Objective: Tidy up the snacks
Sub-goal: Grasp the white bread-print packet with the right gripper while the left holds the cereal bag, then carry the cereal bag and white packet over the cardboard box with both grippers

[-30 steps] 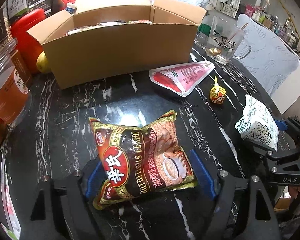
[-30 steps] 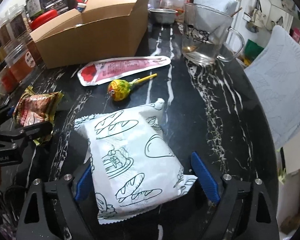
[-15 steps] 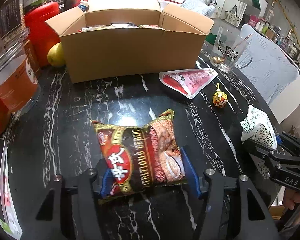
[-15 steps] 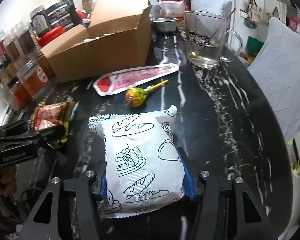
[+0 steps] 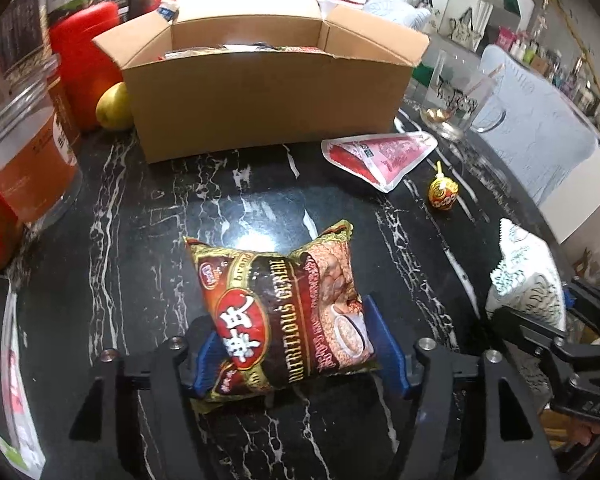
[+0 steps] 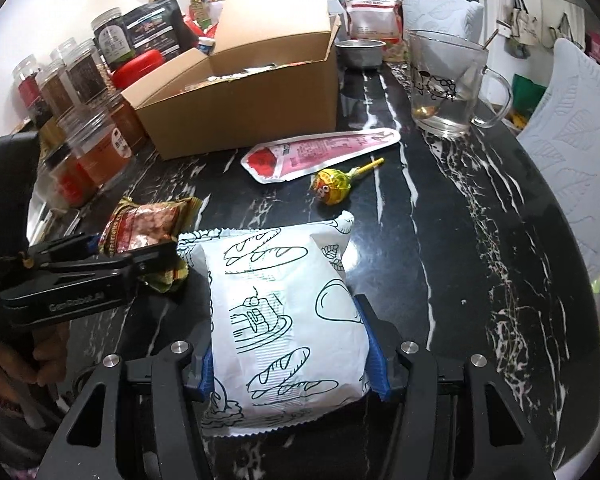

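1. Your left gripper (image 5: pixel 300 354) has the glossy brown-and-gold cereal sachet (image 5: pixel 284 312) between its blue pads (image 5: pixel 384 346); the jaws are opening at this moment, though both pads touch the sachet's sides, whose far end lifts off the black white-veined marble table (image 5: pixel 140 240).
2. Your right gripper (image 6: pixel 290 354) is clamped on the white bread-printed snack bag (image 6: pixel 284 312), both blue pads pressed into its sides, near the table's near edge.
3. In the right wrist view your left gripper's black frame lies just left of the white bag, its fingers level, with the person's hand (image 6: pixel 40 356) on the handle.
4. Beyond the white bag a yellow-wrapped lollipop (image 6: pixel 332 186) lies on the table, its stick pointing to the right edge.
5. Just past it lies a flat red-and-white triangular pouch (image 6: pixel 320 152), close to the front wall of the open brown cardboard box (image 6: pixel 252 112).
6. That box stands across the middle of the table straight ahead of both grippers, flaps raised, with packets already inside.
7. Along the left edge clear plastic jars with orange and red contents (image 6: pixel 100 148) crowd beside the box; a yellow round fruit (image 5: pixel 114 106) and a red container (image 5: pixel 86 68) sit at its left corner.
8. Toward the right edge a clear glass mug holding a spoon (image 6: pixel 448 88) stands, with a small metal bowl (image 6: pixel 360 52) behind the box.
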The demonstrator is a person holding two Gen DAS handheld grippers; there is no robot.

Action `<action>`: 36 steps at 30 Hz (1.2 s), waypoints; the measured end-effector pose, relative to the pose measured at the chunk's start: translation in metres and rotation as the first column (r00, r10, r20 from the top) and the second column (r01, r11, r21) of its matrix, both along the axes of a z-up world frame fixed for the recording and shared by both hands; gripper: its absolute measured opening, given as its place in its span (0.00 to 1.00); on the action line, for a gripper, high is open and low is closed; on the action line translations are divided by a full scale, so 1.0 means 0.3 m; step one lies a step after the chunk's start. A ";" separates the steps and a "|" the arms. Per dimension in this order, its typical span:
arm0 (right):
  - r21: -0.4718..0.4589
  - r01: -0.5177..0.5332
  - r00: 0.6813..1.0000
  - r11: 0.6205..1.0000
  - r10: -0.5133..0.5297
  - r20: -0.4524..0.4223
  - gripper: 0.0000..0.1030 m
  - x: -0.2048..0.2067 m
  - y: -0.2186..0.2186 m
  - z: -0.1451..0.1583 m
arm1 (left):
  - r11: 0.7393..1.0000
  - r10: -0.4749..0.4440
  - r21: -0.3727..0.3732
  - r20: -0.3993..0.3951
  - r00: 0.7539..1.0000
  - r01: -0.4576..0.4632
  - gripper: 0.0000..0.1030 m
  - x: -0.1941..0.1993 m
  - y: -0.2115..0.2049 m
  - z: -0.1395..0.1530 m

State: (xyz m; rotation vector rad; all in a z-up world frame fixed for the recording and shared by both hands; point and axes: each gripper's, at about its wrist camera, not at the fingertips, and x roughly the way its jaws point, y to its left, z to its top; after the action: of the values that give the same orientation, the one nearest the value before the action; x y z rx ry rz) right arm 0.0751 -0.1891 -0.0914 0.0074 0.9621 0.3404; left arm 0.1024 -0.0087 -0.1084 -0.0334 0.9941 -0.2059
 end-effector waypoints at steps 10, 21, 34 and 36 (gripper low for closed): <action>0.004 0.020 1.000 1.000 -0.020 -0.014 0.56 0.007 -0.008 -0.010 | 0.997 0.040 0.062 0.061 0.997 -0.043 0.60 0.013 -0.019 -0.010; 0.026 -0.011 1.000 1.000 0.011 0.010 0.55 0.012 0.013 0.003 | 0.999 0.035 -0.006 0.080 0.996 -0.035 0.55 -0.029 0.015 0.044; 0.113 -0.055 0.992 0.992 0.042 0.116 0.55 0.079 0.073 0.156 | 1.000 0.009 -0.028 0.235 0.972 -0.002 0.55 -0.020 0.036 0.257; 0.121 -0.066 0.989 0.990 0.049 0.139 0.55 0.097 0.082 0.194 | 1.000 0.013 -0.030 0.269 0.963 -0.005 0.55 -0.013 0.045 0.305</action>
State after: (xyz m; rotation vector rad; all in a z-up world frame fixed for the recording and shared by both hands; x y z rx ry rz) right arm 0.1042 -0.1646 -0.0331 0.0705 0.8056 0.4489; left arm 0.0986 0.0047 -0.0170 -0.0355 0.7196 -0.2106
